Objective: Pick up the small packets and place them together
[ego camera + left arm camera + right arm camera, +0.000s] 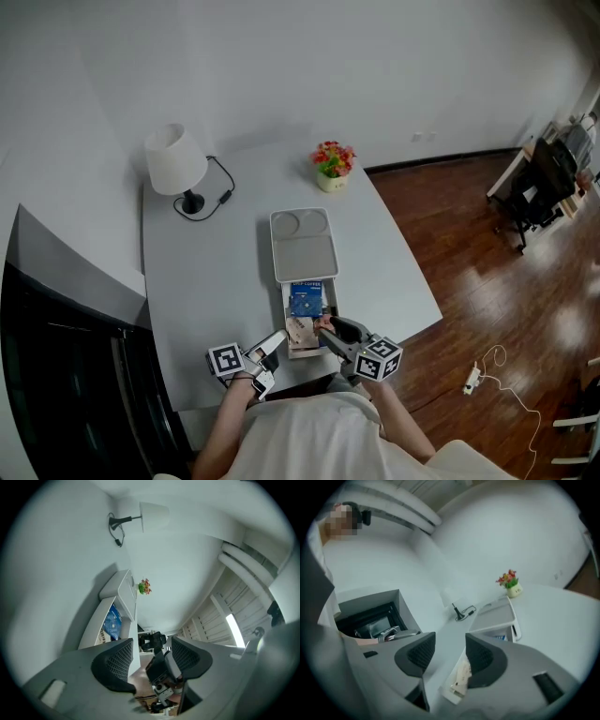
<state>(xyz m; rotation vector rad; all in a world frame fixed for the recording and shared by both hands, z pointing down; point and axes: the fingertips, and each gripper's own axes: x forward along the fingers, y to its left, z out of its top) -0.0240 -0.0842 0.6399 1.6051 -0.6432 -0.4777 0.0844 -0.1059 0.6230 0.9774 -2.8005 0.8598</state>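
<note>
The right gripper [450, 640] is released: its two pads stand apart with bare table [562, 620] showing through the gap. A beige packet [462, 676] lies just under and beside its right-hand pad rather than pinched between the two. The left gripper [151, 648] is likewise unclenched and grasps nothing; through its gap only the body of the other gripper and the room beyond appear. In the head view both grippers hover at the near end of a narrow white box [284, 319]. The beige packet lies at the near end of this box and a blue packet [306, 299] just past it, the two close together. The right gripper view gives the beige packet plainly but only a sliver of the blue one. The left gripper view shows the blue packet well against the box wall and little of the beige one. Only the head view shows the two round hollows in the white tray [303, 246] that sits at the box's far end. It alone also shows the wooden floor [487, 272] to the right of the table. Farther out stand a flower pot [332, 171] beyond the tray and a white-shaded lamp [175, 161] with a black cord at the table's far left. Counted: two grippers, two packets, one box, one tray, one flower pot, one lamp.
</note>
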